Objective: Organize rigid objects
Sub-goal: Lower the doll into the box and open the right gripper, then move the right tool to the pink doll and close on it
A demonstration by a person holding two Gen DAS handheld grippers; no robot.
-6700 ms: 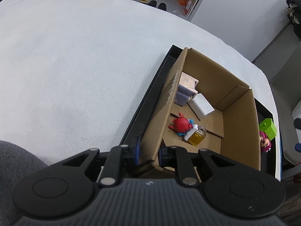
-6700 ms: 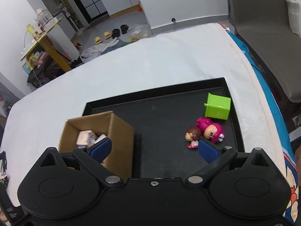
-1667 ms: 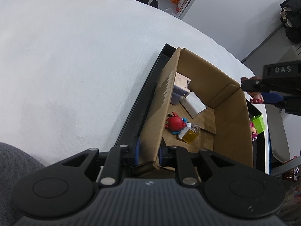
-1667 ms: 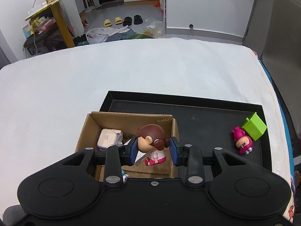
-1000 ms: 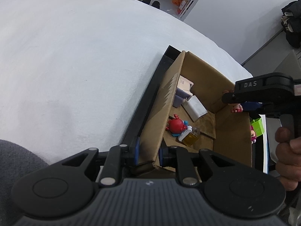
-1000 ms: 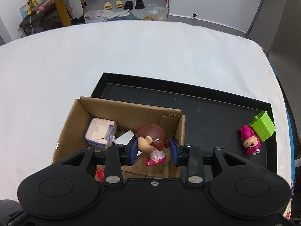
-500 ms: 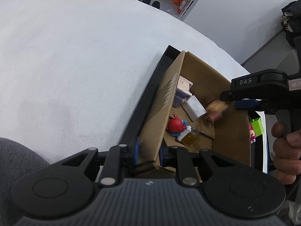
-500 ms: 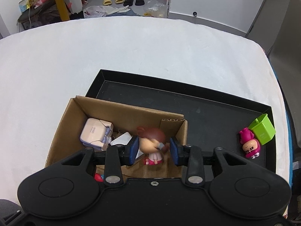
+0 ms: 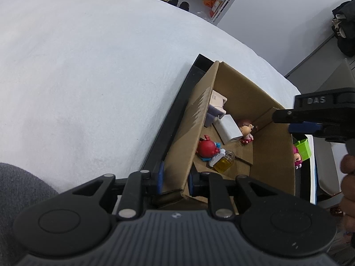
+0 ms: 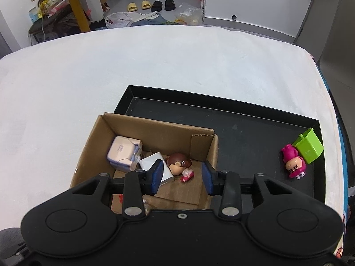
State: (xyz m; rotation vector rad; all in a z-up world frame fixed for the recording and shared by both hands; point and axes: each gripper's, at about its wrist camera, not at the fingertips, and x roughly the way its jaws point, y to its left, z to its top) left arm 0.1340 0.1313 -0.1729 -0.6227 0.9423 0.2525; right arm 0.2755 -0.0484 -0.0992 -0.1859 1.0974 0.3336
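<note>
An open cardboard box (image 10: 153, 130) (image 9: 275, 159) stands at the left end of a black tray (image 10: 248, 119). My left gripper (image 9: 174, 178) is shut on the box's near wall. A brown-haired doll (image 10: 179, 164) (image 9: 245, 130) lies on the box floor beside a white block (image 10: 153, 160) (image 9: 230, 127). My right gripper (image 10: 182, 177) hovers above it, jaws opening and apart from the doll. Also in the box are a pale case (image 10: 123, 151), a red figure (image 9: 206, 147) and a small yellow bottle (image 9: 223, 163). A pink doll (image 10: 292, 160) and a green cube (image 10: 308, 148) lie at the tray's right end.
The tray sits on a white cloth-covered table (image 10: 155, 62) (image 9: 88, 77). A hand (image 9: 348, 177) holds the right gripper's handle at the right edge. A grey sleeve (image 9: 20, 186) shows at the lower left. A chair (image 10: 332, 22), shoes and clutter lie on the floor beyond.
The right gripper let go of the brown-haired doll, which dropped onto the box floor by the white block; its jaws widened and it rose slightly. The left gripper kept its hold on the box wall.
</note>
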